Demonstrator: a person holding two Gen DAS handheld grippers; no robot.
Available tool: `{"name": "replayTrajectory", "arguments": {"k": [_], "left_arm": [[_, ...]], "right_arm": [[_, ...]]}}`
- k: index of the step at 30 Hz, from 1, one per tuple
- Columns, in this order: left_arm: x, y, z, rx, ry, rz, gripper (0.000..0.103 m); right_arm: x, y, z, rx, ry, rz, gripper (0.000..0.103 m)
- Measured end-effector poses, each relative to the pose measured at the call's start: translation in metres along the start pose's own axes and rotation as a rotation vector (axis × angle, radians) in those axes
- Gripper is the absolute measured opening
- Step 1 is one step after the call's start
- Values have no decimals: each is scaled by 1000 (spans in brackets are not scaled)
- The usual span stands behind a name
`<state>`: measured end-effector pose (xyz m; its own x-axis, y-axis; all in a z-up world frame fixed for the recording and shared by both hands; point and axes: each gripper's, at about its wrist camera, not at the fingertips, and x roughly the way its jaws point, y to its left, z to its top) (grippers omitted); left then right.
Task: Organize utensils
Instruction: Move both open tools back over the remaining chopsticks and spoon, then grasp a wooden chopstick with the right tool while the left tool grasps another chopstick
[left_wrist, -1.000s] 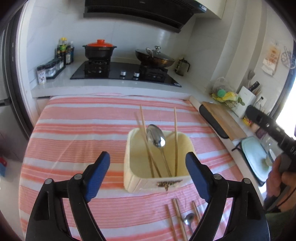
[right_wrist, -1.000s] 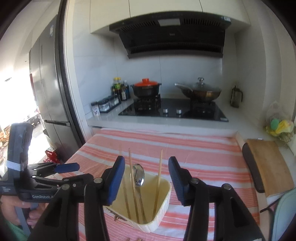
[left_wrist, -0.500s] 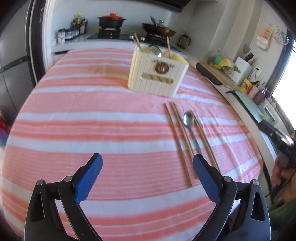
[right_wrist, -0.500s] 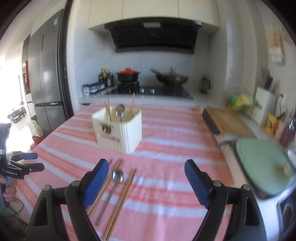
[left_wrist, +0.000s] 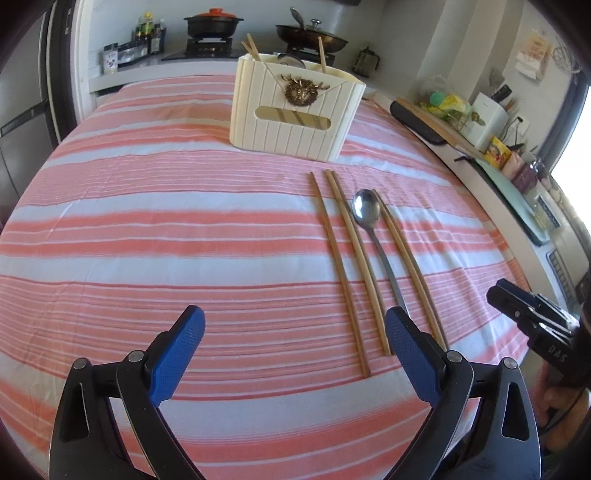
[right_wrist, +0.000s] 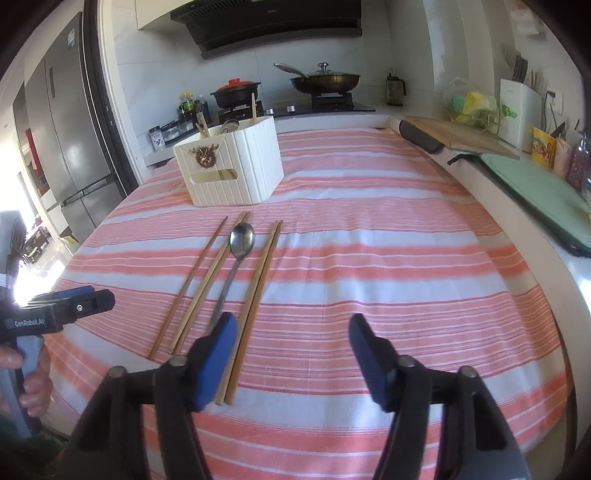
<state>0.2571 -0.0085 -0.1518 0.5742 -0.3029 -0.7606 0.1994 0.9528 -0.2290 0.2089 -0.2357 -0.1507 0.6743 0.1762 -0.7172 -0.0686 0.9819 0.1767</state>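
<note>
A cream ribbed utensil holder (left_wrist: 295, 110) stands at the far side of the striped cloth, with chopsticks and a spoon sticking out of it; it also shows in the right wrist view (right_wrist: 231, 171). In front of it lie several wooden chopsticks (left_wrist: 341, 266) and a metal spoon (left_wrist: 365, 212), side by side; the right wrist view shows the chopsticks (right_wrist: 195, 288) and spoon (right_wrist: 242, 238) too. My left gripper (left_wrist: 295, 345) is open and empty, low over the near cloth, left of the utensils. My right gripper (right_wrist: 293, 350) is open and empty, its left finger beside the chopstick ends.
A pink-and-white striped cloth (left_wrist: 147, 240) covers the table. Behind it are a stove with a pot (right_wrist: 236, 90) and a wok (right_wrist: 325, 79). A wooden cutting board (right_wrist: 458, 138) and a green mat (right_wrist: 543, 184) lie on the counter at right.
Both grippers have pulled back and down from above the holder to low over the near cloth. The holder and the loose utensils have stayed in place.
</note>
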Motion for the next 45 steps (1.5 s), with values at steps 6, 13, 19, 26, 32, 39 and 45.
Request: {"name": "replayTrajectory", "arguments": {"k": [6,13,19,26,32,39,45], "left_arm": [[12,-5,0,15,15,31,98],[13,-2,-1,22,16,46,98],[15,3,0,20,21,53,98],[29,-8,20,49,26,38,98],[54,-24,35,103,22,73,98],[80,-38,28,196,53,161,69],[70,-43,23,224,15,163,5]], "right_arm": [[36,3,4,41,122,96,19],[65,19,9,10,204,109,12],[74,22,12,-25,230,52,10],[82,34,18,-97,218,-16,7],[78,33,12,-110,198,-33,7],[72,25,7,-86,176,-25,6],[71,23,4,-75,151,-20,6]]}}
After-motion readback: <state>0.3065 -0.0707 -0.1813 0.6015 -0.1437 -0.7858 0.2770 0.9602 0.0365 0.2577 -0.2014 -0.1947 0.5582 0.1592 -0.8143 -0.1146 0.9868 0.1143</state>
